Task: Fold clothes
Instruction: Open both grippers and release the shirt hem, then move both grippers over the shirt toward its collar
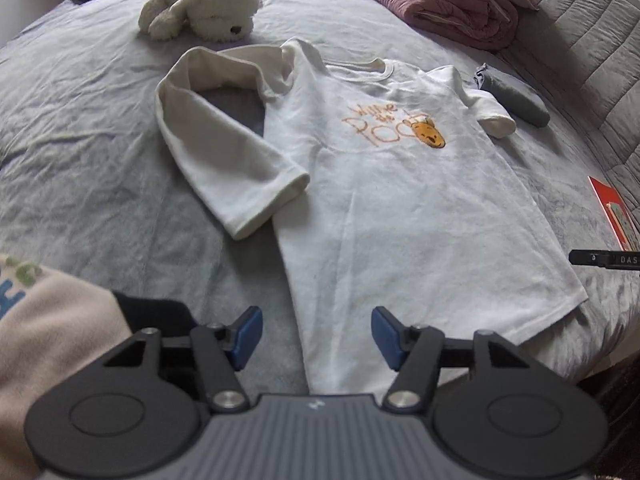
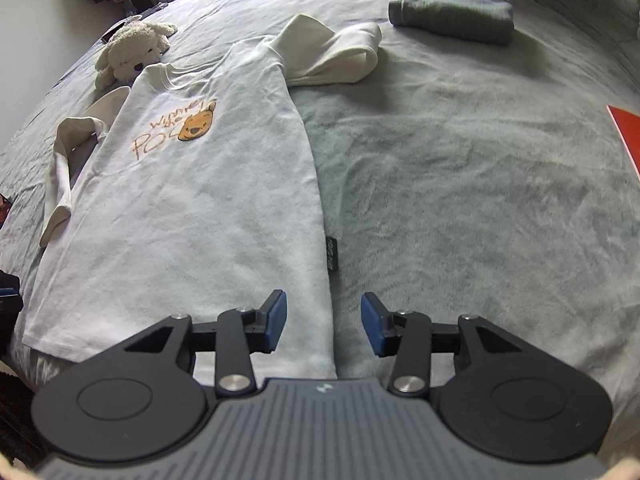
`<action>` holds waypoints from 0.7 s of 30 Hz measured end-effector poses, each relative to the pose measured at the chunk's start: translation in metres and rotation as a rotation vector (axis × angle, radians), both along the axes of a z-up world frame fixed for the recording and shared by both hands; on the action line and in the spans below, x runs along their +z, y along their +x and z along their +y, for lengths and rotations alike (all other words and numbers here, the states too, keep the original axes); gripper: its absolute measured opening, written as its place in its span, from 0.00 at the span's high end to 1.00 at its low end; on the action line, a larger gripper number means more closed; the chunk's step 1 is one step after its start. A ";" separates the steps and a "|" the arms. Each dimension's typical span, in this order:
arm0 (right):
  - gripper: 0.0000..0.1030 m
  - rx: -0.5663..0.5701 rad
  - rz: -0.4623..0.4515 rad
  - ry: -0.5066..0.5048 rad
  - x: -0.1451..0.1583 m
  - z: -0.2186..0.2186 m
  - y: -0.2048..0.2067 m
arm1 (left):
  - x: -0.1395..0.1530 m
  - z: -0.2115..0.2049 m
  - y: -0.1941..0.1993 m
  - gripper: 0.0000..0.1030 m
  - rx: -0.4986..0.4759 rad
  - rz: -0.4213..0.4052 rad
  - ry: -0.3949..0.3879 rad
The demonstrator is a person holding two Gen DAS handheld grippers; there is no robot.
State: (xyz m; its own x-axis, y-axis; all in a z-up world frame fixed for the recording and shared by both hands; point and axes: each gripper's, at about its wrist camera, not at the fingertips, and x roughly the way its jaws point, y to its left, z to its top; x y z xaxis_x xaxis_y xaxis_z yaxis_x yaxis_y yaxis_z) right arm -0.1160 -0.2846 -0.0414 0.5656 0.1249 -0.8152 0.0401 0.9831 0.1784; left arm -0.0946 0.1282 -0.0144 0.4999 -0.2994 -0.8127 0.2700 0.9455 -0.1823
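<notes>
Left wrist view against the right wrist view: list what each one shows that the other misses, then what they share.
Only the left wrist view shows a pale sleeve at its edge and the whole folded pink blanket. Only the right wrist view shows the dark side label at the shirt's edge. Both show the white T-shirt spread on the bed, the plush dog, the folded grey garment, and open jaws holding nothing.

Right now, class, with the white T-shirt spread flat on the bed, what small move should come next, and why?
Probably close the left claw on the long white cotton sleeve and fold it across the printed white T-shirt. Both claws are open and empty near the hem, the body lies flat, and that sleeve still sprawls crumpled beside it.
</notes>
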 end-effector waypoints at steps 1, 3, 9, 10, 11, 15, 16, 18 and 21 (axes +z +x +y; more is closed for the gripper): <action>0.48 0.007 -0.017 -0.002 0.001 0.004 0.006 | -0.001 -0.006 0.005 0.39 -0.010 -0.024 0.003; 0.44 0.025 -0.049 -0.004 0.000 0.014 0.018 | -0.002 -0.018 0.014 0.38 -0.028 -0.071 0.010; 0.42 0.063 -0.060 0.038 -0.011 0.039 0.061 | -0.012 -0.049 0.056 0.38 -0.050 -0.096 0.045; 0.42 0.068 -0.057 0.045 -0.011 0.042 0.068 | -0.009 -0.047 0.065 0.38 -0.029 -0.100 0.041; 0.42 0.078 -0.060 0.049 -0.011 0.046 0.075 | -0.007 -0.044 0.073 0.38 -0.009 -0.103 0.037; 0.42 0.135 -0.083 0.030 -0.010 0.066 0.107 | 0.003 -0.027 0.107 0.37 0.088 -0.112 0.048; 0.42 0.147 -0.087 0.029 -0.010 0.071 0.115 | 0.005 -0.021 0.114 0.37 0.108 -0.114 0.056; 0.42 0.166 -0.095 0.035 -0.010 0.079 0.131 | 0.007 -0.008 0.126 0.37 0.138 -0.116 0.070; 0.42 0.194 -0.106 0.058 -0.010 0.091 0.158 | 0.009 0.014 0.141 0.37 0.175 -0.119 0.078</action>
State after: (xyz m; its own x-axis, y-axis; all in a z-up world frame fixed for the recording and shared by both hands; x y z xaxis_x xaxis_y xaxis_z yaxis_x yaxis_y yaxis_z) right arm 0.0417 -0.1935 -0.0510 0.6088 0.2846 -0.7405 -0.1705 0.9586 0.2282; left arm 0.0468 0.1417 -0.0056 0.6325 -0.1386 -0.7621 0.1161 0.9897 -0.0836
